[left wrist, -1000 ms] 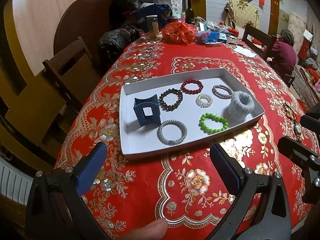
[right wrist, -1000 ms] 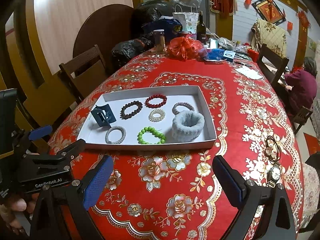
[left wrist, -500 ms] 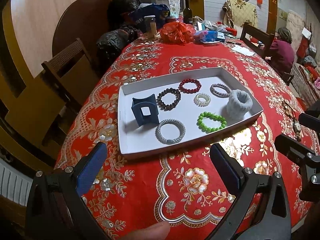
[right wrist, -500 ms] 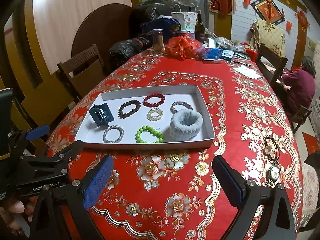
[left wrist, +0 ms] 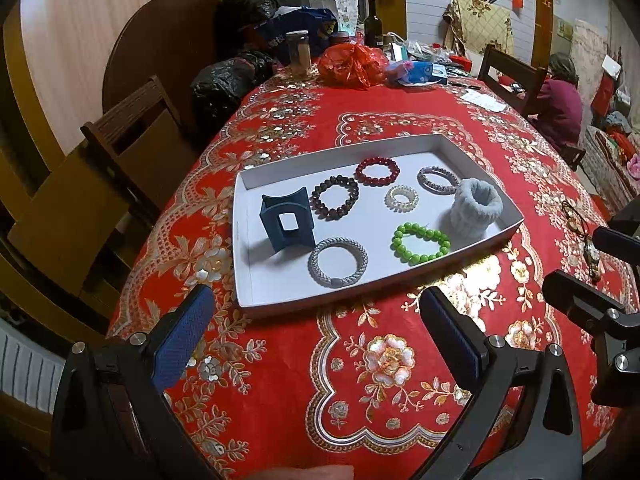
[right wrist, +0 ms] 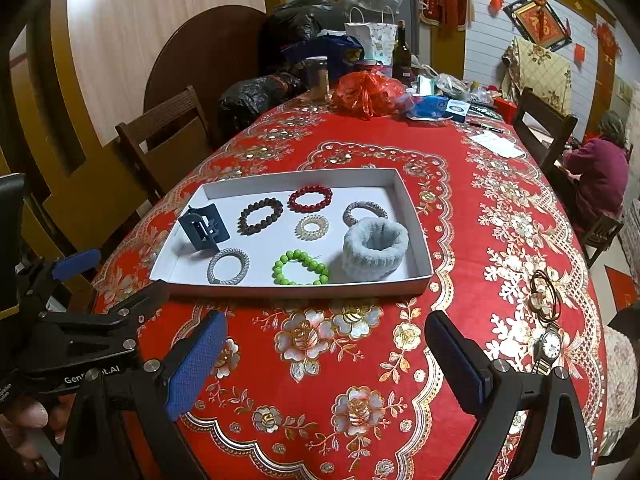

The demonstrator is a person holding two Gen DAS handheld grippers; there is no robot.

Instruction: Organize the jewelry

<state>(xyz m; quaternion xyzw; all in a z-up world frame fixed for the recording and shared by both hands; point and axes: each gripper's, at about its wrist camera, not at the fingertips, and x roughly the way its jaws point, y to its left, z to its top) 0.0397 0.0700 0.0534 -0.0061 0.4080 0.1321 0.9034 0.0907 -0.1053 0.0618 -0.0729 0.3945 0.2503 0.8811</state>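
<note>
The left claw [left wrist: 316, 332] hangs above the near edge of the table [left wrist: 380, 368], its blue-padded fingers [left wrist: 180, 340] spread wide with nothing between them; the right claw [right wrist: 326, 354] hovers beside it, likewise gaping and empty. In the right wrist view the left claw's black frame shows at the lower left, and part of a hand [right wrist: 28, 420] grips it. The table wears a red cloth patterned with gold flowers. Ahead of both claws sits a shallow white tray [left wrist: 244, 264], resting flat on the cloth. Inside it lie a dark blue hair clip [left wrist: 286, 220] standing at the left end, a dark brown bead bracelet [left wrist: 335, 197] just beside it, a red bead bracelet [left wrist: 377, 171] towards the far wall, a small pale coil hair tie [left wrist: 401, 199] in the middle, a grey braided band [left wrist: 438, 179] near the far right, a grey braided hair tie [left wrist: 338, 262] at the near side, a green bead bracelet [left wrist: 421, 243] next to it, and a fluffy pale grey wristband [left wrist: 476, 208] upright at the right end. Outside the tray, well to the right on the cloth, lie a wristwatch [right wrist: 549, 350] and a dark looped band [right wrist: 544, 292]. Bags, a bottle [right wrist: 402, 56] and a jar crowd the far end, where a seated person [right wrist: 598, 176] leans at the table.
</note>
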